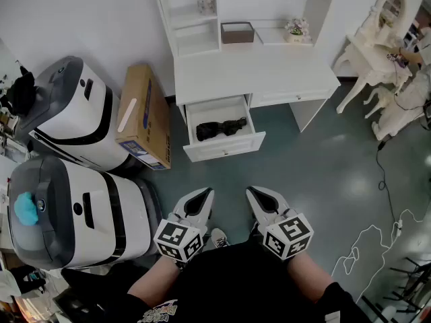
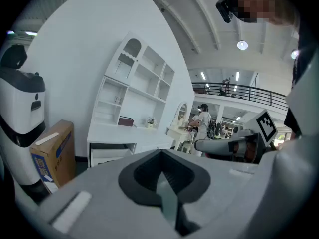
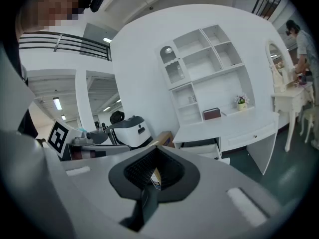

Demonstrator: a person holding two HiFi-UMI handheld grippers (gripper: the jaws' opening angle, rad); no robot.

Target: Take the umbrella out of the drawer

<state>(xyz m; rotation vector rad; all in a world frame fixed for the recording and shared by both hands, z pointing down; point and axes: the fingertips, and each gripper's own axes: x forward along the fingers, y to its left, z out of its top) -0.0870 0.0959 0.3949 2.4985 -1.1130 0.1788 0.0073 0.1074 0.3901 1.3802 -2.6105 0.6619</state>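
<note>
A black folded umbrella [image 1: 220, 128] lies inside the open drawer [image 1: 226, 147] of a white desk [image 1: 256, 73] in the head view. Both grippers are held low near the person's body, well short of the drawer. My left gripper [image 1: 202, 194] is shut with nothing in it. My right gripper [image 1: 254, 192] is also shut and empty, just beside the left one. The left gripper view looks over its closed jaws at the desk and the drawer [image 2: 108, 154]. The drawer [image 3: 205, 151] also shows in the right gripper view. The umbrella is hidden in both gripper views.
A cardboard box [image 1: 144, 116] leans left of the desk. Two white machines [image 1: 74, 110] [image 1: 71, 210] stand at the left. A cream dressing table [image 1: 377, 42] with a person at it is at the far right. Cables [image 1: 377, 237] trail over the floor at the right.
</note>
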